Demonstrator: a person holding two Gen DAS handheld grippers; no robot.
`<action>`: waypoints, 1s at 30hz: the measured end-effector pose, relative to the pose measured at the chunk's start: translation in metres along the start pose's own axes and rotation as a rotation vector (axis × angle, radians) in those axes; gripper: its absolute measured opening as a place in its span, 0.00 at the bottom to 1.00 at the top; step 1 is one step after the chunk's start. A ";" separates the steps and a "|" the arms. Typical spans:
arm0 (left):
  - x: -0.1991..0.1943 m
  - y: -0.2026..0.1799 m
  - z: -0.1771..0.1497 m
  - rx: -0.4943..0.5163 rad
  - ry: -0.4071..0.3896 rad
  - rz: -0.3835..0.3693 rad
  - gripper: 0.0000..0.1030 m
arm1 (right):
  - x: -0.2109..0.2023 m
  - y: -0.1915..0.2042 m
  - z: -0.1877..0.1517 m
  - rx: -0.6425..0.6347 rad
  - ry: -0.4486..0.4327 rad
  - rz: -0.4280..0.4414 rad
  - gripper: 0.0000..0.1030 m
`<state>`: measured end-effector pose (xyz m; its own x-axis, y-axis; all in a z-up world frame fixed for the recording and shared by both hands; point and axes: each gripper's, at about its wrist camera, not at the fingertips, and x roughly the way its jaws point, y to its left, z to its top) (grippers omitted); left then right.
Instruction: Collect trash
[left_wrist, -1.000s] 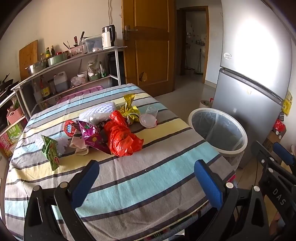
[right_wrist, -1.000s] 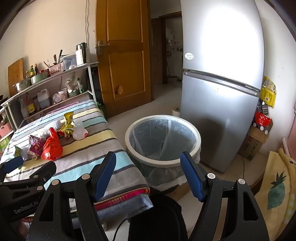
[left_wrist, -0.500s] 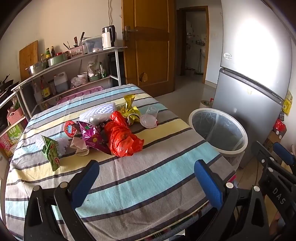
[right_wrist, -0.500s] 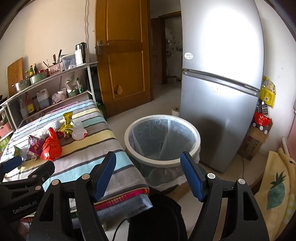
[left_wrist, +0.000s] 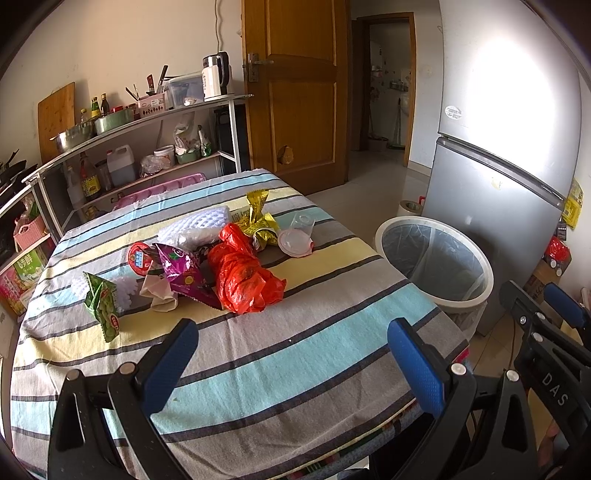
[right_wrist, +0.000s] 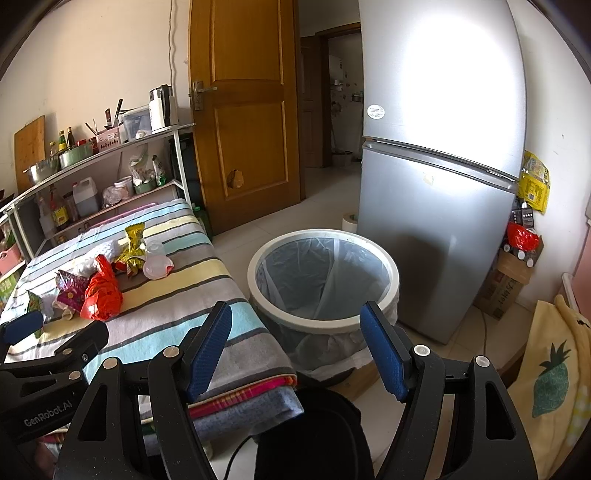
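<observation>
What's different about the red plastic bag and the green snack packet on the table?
The red plastic bag is crumpled into a soft lump, while the green snack packet keeps a flat, pointed shape and stands up on its edge. The bag is plainly bigger than the packet. The bag lies mid-pile, touching other wrappers; the packet sits at the pile's left end. Both rest on the striped tablecloth, untouched by either claw.

One red bag (left_wrist: 244, 275), one green wrapper (left_wrist: 103, 310), one gold wrapper (left_wrist: 258, 221), one bin (left_wrist: 436, 266), two tools.
</observation>
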<state>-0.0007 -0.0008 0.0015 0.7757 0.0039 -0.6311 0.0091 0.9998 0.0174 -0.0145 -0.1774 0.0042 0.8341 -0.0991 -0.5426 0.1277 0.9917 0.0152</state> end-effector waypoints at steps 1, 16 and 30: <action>0.000 0.000 0.000 0.000 -0.001 0.000 1.00 | 0.000 0.000 0.000 0.000 0.000 0.001 0.70; -0.001 0.000 0.001 -0.001 -0.002 0.001 1.00 | 0.000 0.000 0.000 0.000 0.000 -0.001 0.70; -0.003 0.000 0.004 -0.002 -0.004 -0.003 1.00 | -0.002 -0.001 0.001 0.000 0.000 -0.004 0.70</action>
<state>-0.0003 -0.0010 0.0060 0.7782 0.0012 -0.6280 0.0100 0.9998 0.0144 -0.0155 -0.1784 0.0059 0.8339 -0.1028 -0.5422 0.1310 0.9913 0.0135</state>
